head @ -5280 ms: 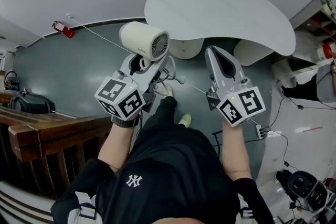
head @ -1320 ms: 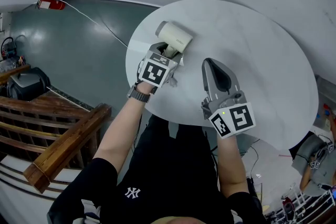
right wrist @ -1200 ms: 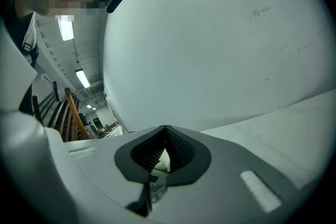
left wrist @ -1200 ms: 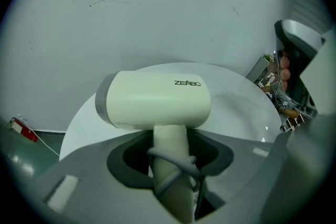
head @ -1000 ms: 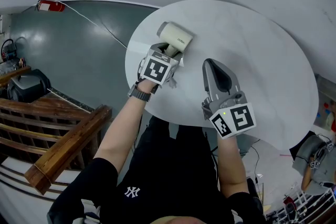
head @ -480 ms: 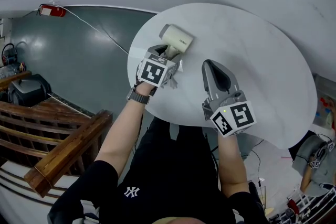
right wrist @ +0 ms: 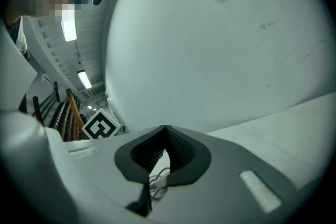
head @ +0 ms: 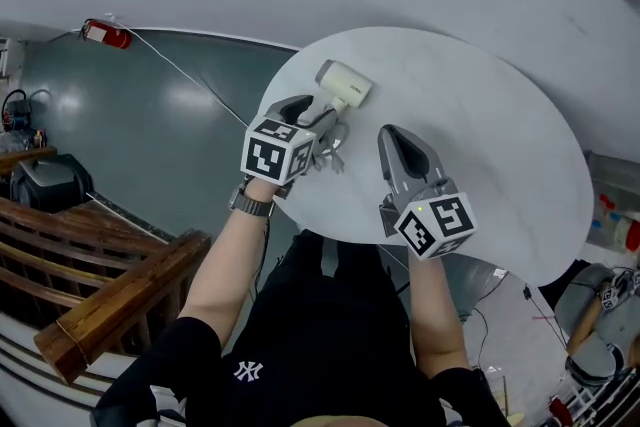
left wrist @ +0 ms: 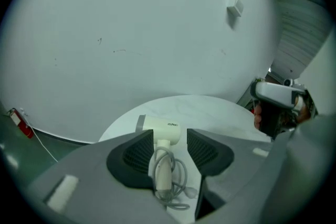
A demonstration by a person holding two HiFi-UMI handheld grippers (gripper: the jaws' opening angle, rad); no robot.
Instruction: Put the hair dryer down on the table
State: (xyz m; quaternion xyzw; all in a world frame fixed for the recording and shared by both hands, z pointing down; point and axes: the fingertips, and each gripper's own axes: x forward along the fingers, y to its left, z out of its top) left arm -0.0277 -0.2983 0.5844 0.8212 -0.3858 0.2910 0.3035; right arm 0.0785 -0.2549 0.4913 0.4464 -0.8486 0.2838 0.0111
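Hair dryer (head: 345, 83): lay flat on the table (head: 480, 135), near its far-left edge; cord (left wrist: 181, 182) coiled beside the handle.
Left gripper (left wrist: 164, 148): jaws wide, flanking the handle, apparently clear of it.
Right gripper (right wrist: 164, 136): jaws together, empty, over the table's near edge.
Recommended: draw the left gripper straight back, avoiding the cord.

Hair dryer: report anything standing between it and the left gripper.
Nothing visible does. The hair dryer lies on the table, its handle between the left gripper's open jaws, its own cord coiled beside it.
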